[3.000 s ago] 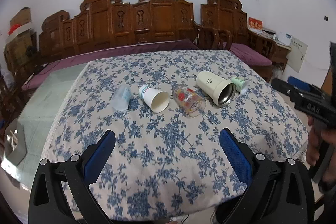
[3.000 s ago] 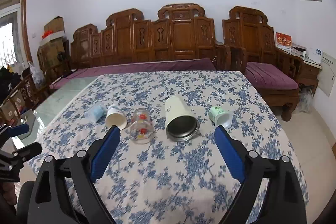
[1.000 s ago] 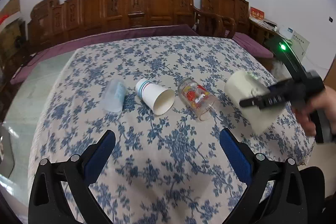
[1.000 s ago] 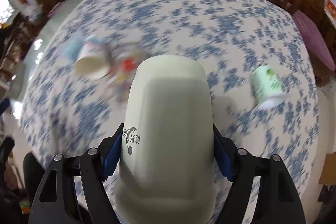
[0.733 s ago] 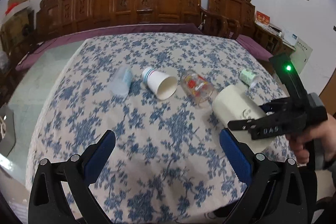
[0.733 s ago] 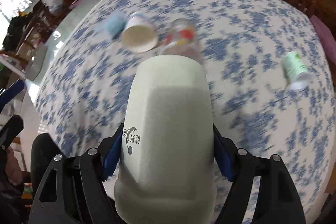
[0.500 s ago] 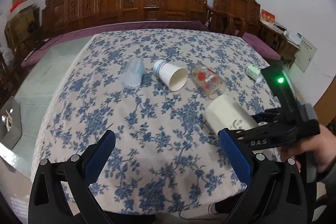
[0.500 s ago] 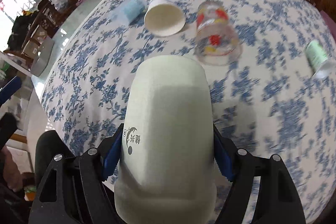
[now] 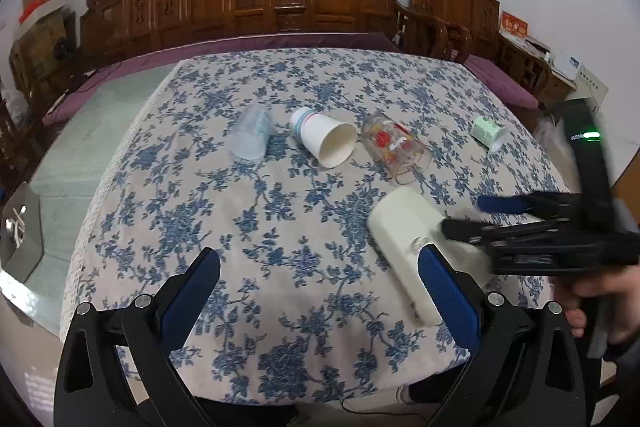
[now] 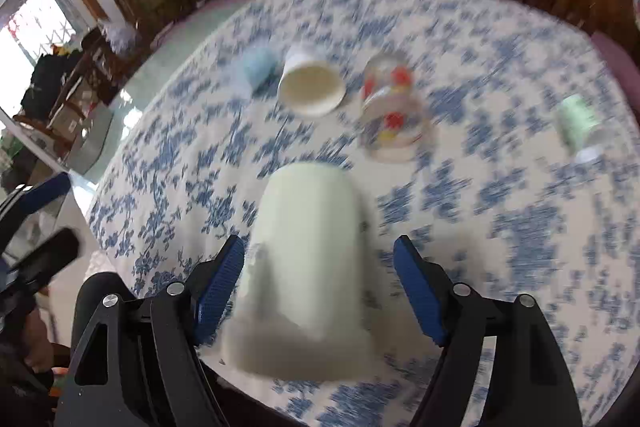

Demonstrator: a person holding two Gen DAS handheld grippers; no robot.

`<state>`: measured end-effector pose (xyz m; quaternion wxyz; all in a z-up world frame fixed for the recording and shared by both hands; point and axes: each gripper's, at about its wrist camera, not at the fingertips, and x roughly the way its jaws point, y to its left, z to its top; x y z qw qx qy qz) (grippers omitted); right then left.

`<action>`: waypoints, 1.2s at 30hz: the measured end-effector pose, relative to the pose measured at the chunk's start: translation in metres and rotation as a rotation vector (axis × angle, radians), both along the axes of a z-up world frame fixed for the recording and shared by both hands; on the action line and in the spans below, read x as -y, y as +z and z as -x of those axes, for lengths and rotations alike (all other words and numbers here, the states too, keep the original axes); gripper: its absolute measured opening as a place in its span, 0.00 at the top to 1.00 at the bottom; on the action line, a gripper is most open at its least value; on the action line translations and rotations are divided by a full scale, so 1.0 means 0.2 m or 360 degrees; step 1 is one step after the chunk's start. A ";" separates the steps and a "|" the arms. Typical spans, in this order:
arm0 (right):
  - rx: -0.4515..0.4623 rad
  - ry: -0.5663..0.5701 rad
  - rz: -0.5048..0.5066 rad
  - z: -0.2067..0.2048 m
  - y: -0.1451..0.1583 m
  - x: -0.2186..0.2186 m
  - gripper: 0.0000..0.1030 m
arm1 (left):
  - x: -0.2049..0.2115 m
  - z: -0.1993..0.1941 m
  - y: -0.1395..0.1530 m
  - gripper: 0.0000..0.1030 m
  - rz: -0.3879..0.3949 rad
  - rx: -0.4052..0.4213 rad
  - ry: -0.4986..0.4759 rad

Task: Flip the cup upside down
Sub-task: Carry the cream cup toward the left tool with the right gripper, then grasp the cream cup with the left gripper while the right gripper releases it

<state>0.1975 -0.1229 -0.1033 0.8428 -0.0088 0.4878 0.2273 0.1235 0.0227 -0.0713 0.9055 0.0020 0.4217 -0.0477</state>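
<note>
right wrist view: your right gripper has its fingers spread beside the tall cream cylindrical cup, upside down on the blue-flowered tablecloth; release looks underway, so back straight off. left gripper gapes empty.

L wrist cam looks across table, R wrist cam closer, angled down, both share cups row.

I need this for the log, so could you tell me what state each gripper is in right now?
Left gripper: open, holding nothing.
Right gripper: open, pads apart from the cream cup between them.
</note>
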 end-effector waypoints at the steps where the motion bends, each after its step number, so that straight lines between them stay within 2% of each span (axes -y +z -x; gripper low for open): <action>1: 0.0058 -0.0020 0.0005 0.04 0.03 0.04 0.23 | 0.02 -0.02 0.00 0.07 0.0003 -0.0007 -0.0002; 9: 0.0290 -0.0133 0.0046 0.27 0.10 0.30 0.23 | 0.15 -0.18 -0.08 0.07 0.0090 -0.0130 -0.0004; 14: 0.0397 -0.0188 0.0049 0.36 0.13 0.41 0.12 | 0.23 -0.27 -0.13 0.07 0.0163 -0.0206 -0.0002; 16: 0.0408 -0.0208 0.0046 0.36 0.13 0.45 0.11 | 0.26 -0.31 -0.16 0.12 0.0198 -0.0244 0.0008; 25: 0.0414 -0.0230 0.0065 0.36 0.11 0.52 0.10 | 0.34 -0.45 -0.31 0.13 0.0308 -0.0458 0.0138; 27: 0.0418 -0.0239 0.0075 0.36 0.11 0.53 0.10 | 0.34 -0.47 -0.34 0.18 0.0346 -0.0515 0.0195; 36: 0.0383 -0.0234 0.0070 0.35 0.09 0.54 0.10 | 0.35 -0.58 -0.46 0.20 0.0374 -0.0705 0.0284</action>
